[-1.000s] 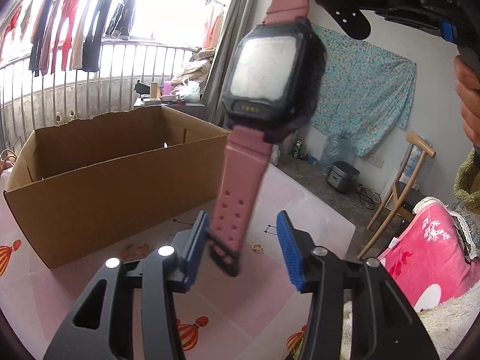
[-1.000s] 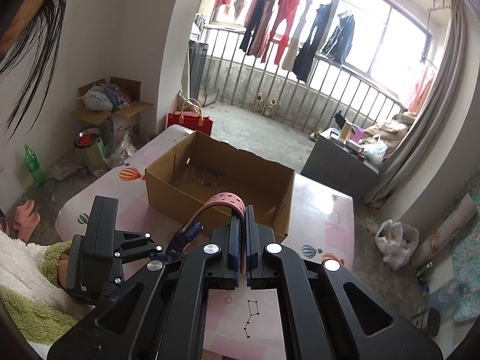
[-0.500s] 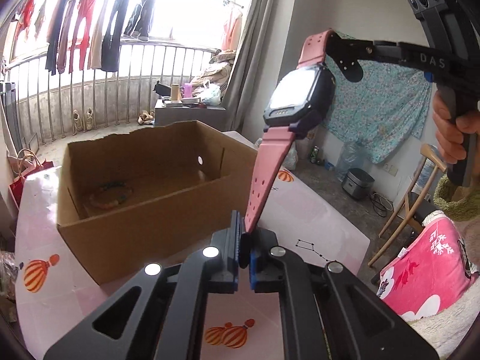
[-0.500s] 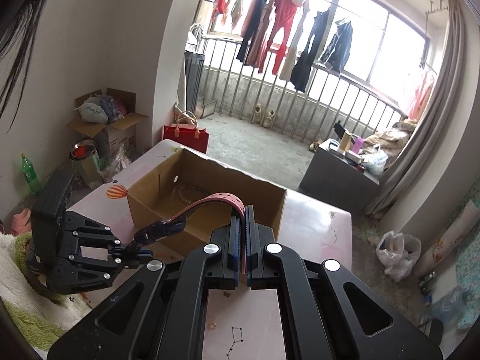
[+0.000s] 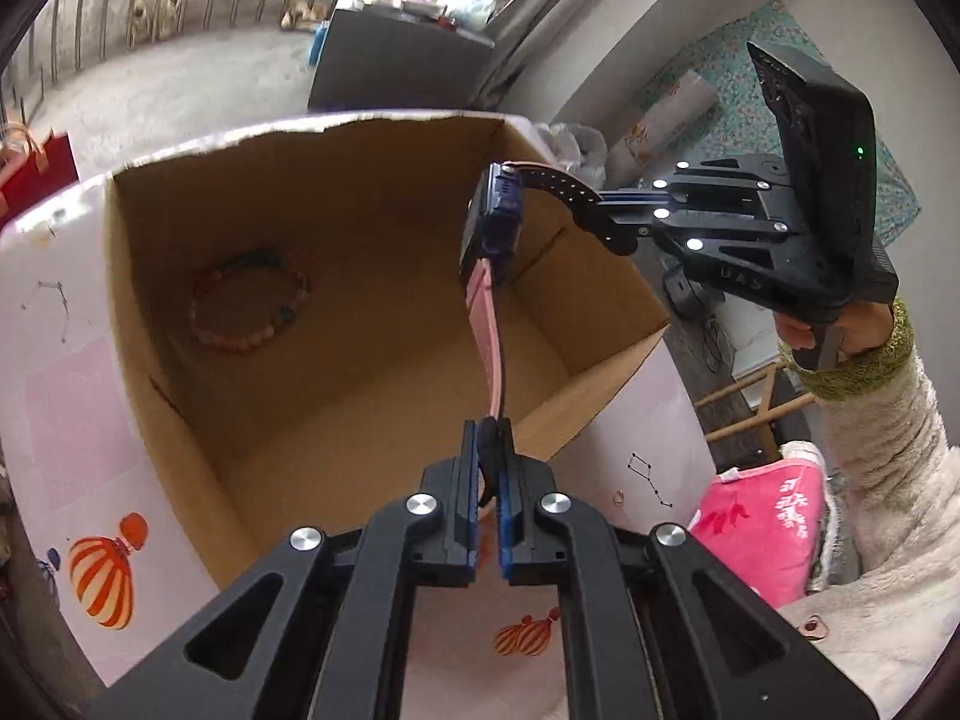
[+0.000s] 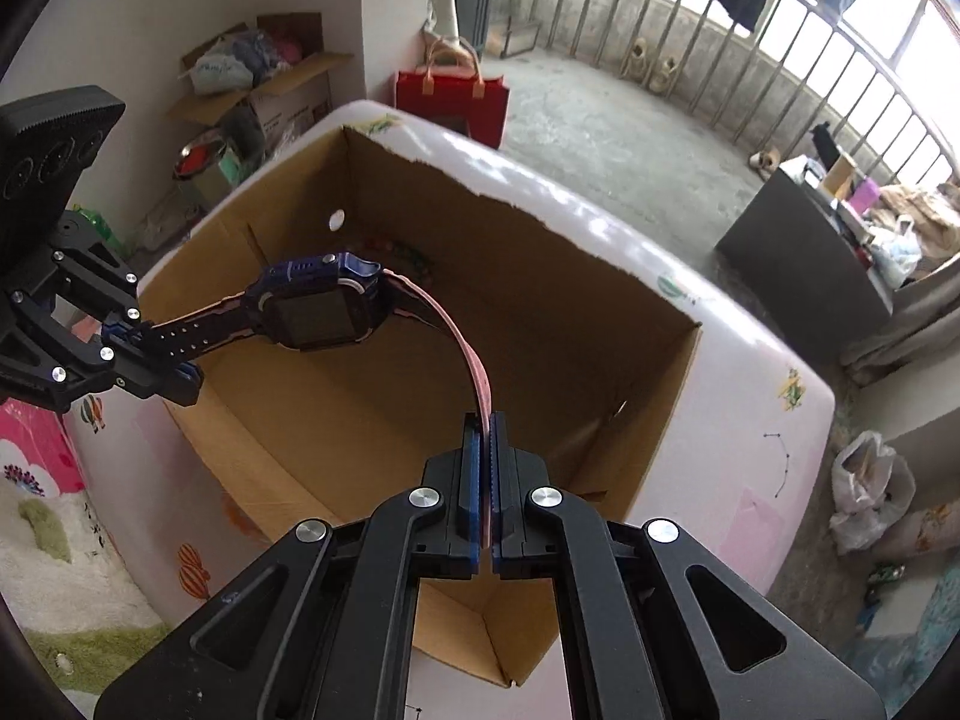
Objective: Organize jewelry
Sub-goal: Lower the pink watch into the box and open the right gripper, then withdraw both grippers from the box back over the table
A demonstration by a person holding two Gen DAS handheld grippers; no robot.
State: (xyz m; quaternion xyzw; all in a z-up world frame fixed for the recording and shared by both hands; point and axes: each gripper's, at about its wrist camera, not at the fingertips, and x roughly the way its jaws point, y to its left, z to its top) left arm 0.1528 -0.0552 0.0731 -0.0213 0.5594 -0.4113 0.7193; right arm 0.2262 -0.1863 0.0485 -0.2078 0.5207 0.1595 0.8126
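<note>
A second ago the left gripper [image 5: 489,438] stood spread on either side of the hanging pink strap; now its jaws are pressed together on that strap's end, and both cameras, which then looked out toward the window and far wall, look down into the cardboard box [image 5: 606,360]. The watch [image 6: 321,315], which hung upright from the right gripper [image 6: 483,426] a second ago, is now stretched between the two tools above the open box. The right gripper is pinching the other pink strap end between its blue pads, as it was before. The box sits on a table [image 6: 708,360] with a pale pink cover printed with balloons, and its top edge is torn along one side. Inside it, a beaded bracelet [image 5: 249,300] lies flat on the bottom near one wall; the rest of the floor that shows is bare cardboard. In the right wrist view the dark watch face lies roughly level over the middle of the box, one strap arching up to the right gripper, the holed strap running left to the left gripper [image 6: 174,369]. A small ring [image 5: 618,498] lies on the table beside the box
</note>
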